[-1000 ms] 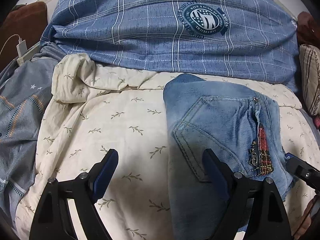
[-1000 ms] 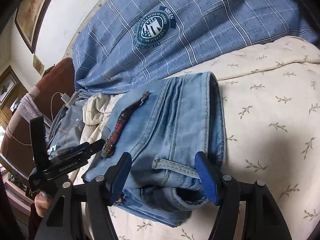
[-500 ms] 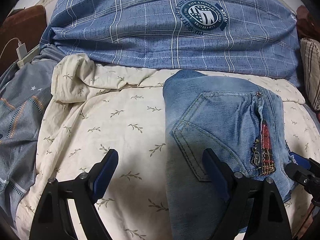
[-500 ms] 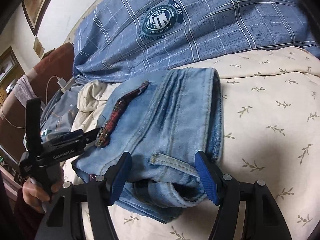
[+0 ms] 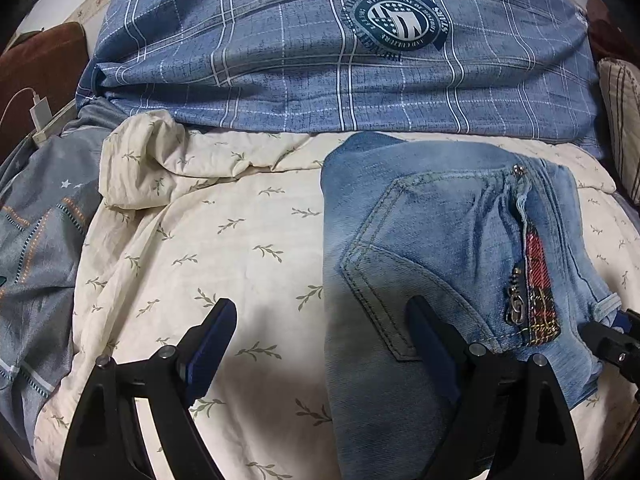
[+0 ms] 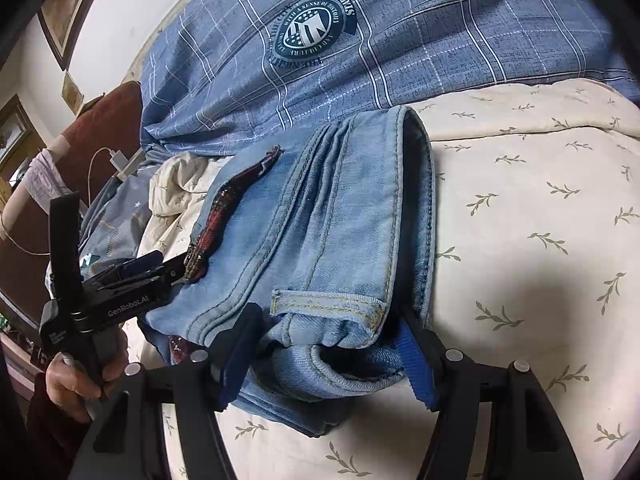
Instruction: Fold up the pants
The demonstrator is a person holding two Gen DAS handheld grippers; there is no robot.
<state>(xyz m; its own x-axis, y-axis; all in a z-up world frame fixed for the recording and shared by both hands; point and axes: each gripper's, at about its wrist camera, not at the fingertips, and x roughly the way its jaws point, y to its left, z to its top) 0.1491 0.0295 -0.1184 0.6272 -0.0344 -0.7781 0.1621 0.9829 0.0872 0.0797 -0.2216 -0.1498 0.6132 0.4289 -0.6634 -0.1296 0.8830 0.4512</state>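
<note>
The light blue jeans [image 5: 440, 248] lie folded into a compact bundle on the cream leaf-print sheet [image 5: 208, 248], back pocket and a red plaid zip strip [image 5: 538, 280] facing up. My left gripper [image 5: 320, 332] is open, its right finger over the bundle's near left edge, its left finger over bare sheet. In the right wrist view the jeans [image 6: 328, 232] show their waistband end. My right gripper [image 6: 324, 344] is open, its jaws on either side of that waistband end. The left gripper also shows in the right wrist view [image 6: 120, 280], held by a hand at the bundle's far side.
A blue plaid duvet [image 5: 320, 52] with a round badge is heaped behind the jeans. A grey patterned cloth [image 5: 36, 240] and a white charger [image 5: 40, 114] lie at the left. A striped pillow [image 5: 624, 120] sits at the right edge.
Both grippers stay open. The right gripper has edged closer to the waistband end, and the left gripper has shifted slightly along the bundle. The jeans have not moved.
</note>
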